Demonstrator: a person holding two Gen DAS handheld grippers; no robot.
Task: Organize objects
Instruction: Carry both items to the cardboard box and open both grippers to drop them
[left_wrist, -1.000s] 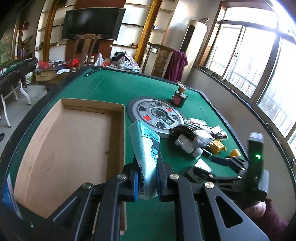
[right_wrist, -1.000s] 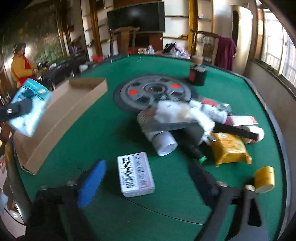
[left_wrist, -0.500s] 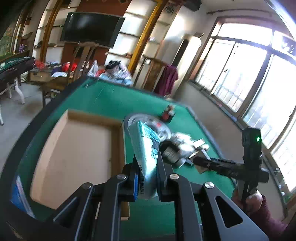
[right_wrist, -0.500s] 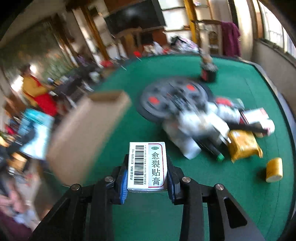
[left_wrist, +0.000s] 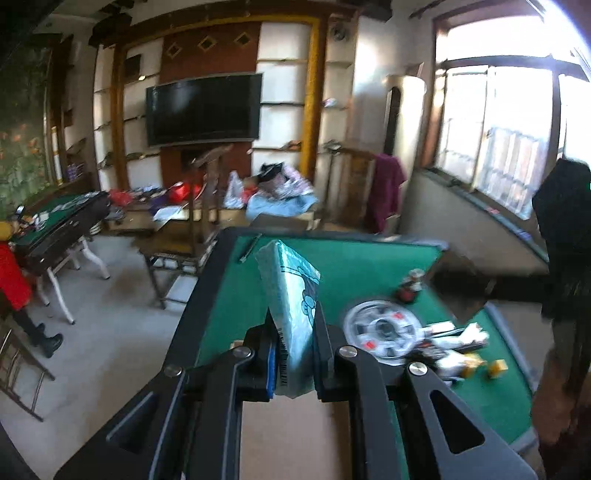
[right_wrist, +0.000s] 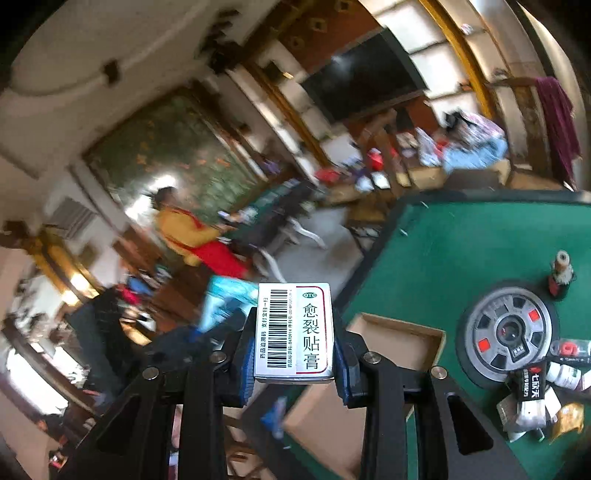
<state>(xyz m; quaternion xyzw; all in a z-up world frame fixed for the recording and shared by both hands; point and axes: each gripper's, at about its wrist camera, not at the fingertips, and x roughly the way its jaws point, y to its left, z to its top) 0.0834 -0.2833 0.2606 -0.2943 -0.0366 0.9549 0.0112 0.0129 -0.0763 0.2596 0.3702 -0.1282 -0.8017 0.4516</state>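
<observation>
The green desk (right_wrist: 461, 236) spreads below and to the right of both tools. On it, the cardboard box (right_wrist: 399, 339) lies just beyond the right tool (right_wrist: 293, 354), which grips a white medicine carton (right_wrist: 293, 332), barcode up. The left tool (left_wrist: 293, 354) is clamped on a pale blue tissue pack (left_wrist: 291, 295) standing upright between its pads.

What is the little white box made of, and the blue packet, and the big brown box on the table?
The white box looks like thin glossy cardboard: sharp edges and a printed barcode. The blue packet looks like soft shiny plastic wrap, since it creases where the left gripper squeezes it; what is inside is hidden. The brown box looks like plain matte cardboard, with raw tan walls.
</observation>
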